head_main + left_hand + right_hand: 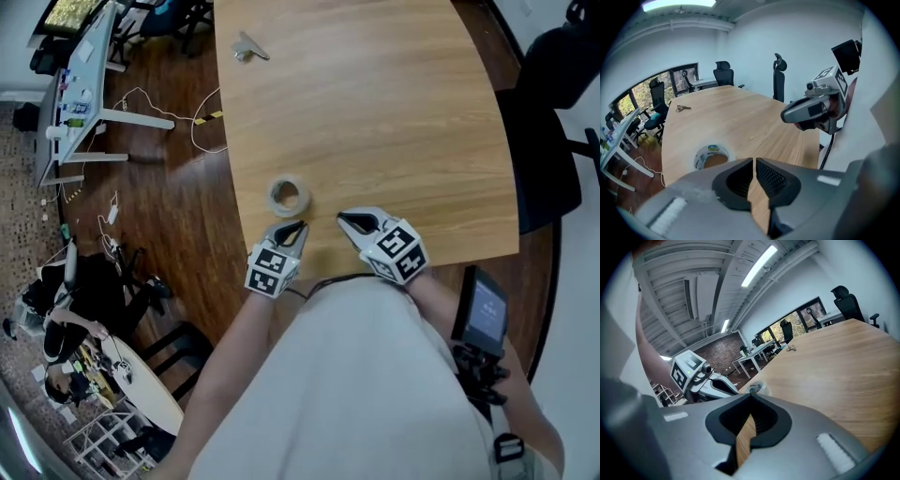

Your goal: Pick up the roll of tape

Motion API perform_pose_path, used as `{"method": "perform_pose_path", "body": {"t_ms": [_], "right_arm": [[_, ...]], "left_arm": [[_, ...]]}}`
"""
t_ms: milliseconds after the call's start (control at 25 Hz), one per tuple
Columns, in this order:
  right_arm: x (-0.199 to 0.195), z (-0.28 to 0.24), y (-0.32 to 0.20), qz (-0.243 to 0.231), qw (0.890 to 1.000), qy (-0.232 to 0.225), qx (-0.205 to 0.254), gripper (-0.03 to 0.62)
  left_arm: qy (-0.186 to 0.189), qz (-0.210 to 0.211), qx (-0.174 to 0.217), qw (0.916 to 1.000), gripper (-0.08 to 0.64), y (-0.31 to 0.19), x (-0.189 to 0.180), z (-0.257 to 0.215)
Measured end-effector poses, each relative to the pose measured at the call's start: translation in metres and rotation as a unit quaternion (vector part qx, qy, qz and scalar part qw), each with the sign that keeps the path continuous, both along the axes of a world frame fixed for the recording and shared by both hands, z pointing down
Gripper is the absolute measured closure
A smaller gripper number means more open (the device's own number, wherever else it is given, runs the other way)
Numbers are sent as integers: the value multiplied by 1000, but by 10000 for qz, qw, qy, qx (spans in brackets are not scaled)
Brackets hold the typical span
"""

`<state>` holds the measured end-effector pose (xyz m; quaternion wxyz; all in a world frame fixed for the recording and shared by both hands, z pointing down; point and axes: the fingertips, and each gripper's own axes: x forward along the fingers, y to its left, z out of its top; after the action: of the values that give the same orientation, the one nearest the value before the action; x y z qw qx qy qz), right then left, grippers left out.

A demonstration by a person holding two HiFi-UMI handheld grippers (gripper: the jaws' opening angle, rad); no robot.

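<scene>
The roll of tape (289,195) lies flat near the front left corner of the wooden table (375,112), pale with an open core. My left gripper (300,225) hovers just in front of it, jaws parted by a narrow slit with nothing between them. In the left gripper view the tape (711,157) sits left of and beyond the left gripper (754,161). My right gripper (341,218) hangs to the right of the roll, shut and empty. From the right gripper view the right gripper (751,395) has the tape (757,387) just past its tip and the left gripper (712,383) beside it.
A small bunch of keys (247,47) lies at the table's far left. A black office chair (553,112) stands at the right edge. A dark screen device (483,305) hangs by my right side. White desks and cables (141,112) cover the floor left.
</scene>
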<state>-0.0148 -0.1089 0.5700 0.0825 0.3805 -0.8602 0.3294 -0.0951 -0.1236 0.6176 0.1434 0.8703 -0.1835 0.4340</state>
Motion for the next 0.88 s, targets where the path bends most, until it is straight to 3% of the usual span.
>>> {"method": "perform_pose_path", "body": {"t_ms": [280, 440, 680, 880], "right_arm": [[3, -6, 5, -11, 9999, -89, -51, 591], [36, -10, 10, 78, 9999, -114, -79, 591], [33, 18, -7, 121, 9997, -182, -112, 591], [39, 21, -5, 234, 9995, -163, -134, 591]], "left_arm": [[-614, 256, 162, 9977, 485, -15, -13, 1], [-943, 490, 31, 9943, 416, -3, 20, 14], [-1814, 1006, -138, 9781, 333, -35, -10, 62], [-2095, 1198, -350, 9698, 325, -37, -14, 78]]}}
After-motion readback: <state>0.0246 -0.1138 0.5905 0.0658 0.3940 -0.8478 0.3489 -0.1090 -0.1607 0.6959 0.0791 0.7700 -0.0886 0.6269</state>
